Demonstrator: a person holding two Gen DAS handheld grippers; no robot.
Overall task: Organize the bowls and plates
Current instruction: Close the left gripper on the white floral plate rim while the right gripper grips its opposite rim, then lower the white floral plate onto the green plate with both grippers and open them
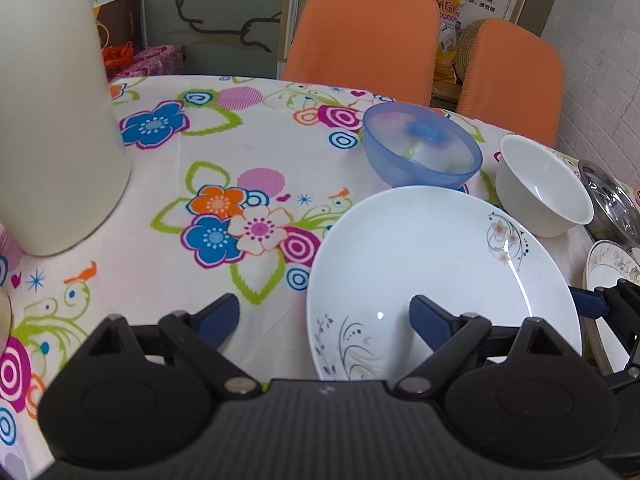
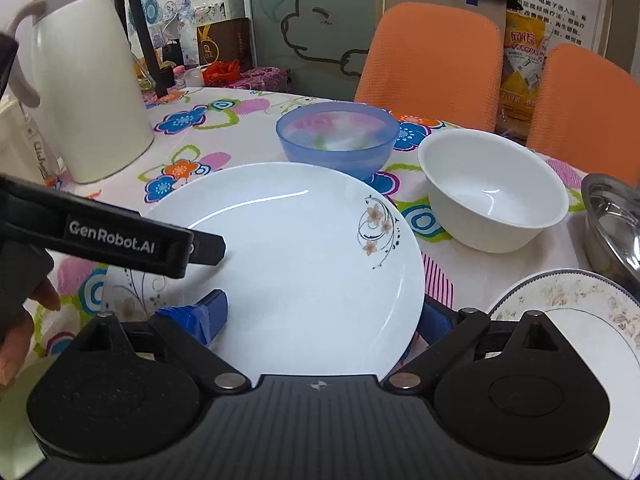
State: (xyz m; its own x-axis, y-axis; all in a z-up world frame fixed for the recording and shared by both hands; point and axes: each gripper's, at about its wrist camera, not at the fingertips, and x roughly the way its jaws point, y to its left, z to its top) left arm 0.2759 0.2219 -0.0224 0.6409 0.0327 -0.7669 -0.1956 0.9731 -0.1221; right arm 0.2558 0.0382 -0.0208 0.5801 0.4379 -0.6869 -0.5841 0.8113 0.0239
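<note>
- The large white ceramic plate with a small flower print [image 2: 304,264] lies on the table with the flowered cloth [image 1: 168,184], at the near edge, between the two grippers.
- The left gripper [image 1: 324,320] has its jaws wide apart. One blue pad is over the cloth, the other is over the left part of the white plate. It holds nothing.
- The right gripper [image 2: 326,316] is also wide open. Its left pad lies above the plate, and its right pad sits at the right rim and looks partly under it. I cannot tell if the pads touch the plate.
- The translucent blue plastic bowl [image 2: 336,140] stands just behind the plate.
- The plain white ceramic bowl [image 2: 494,192] stands to the right of the blue bowl, near it but apart.
- A second plate with a pale flower border [image 2: 568,312] lies at the right, just beside the right gripper.
- A shiny steel dish [image 2: 616,224] is behind that plate, at the picture edge.
- A tall cream thermos jug [image 2: 88,92] stands at the far left of the table.
- Two orange chairs [image 1: 364,36] stand behind the table.
- Part of a person's hand [image 2: 24,320] shows at the left edge of the right wrist view.
</note>
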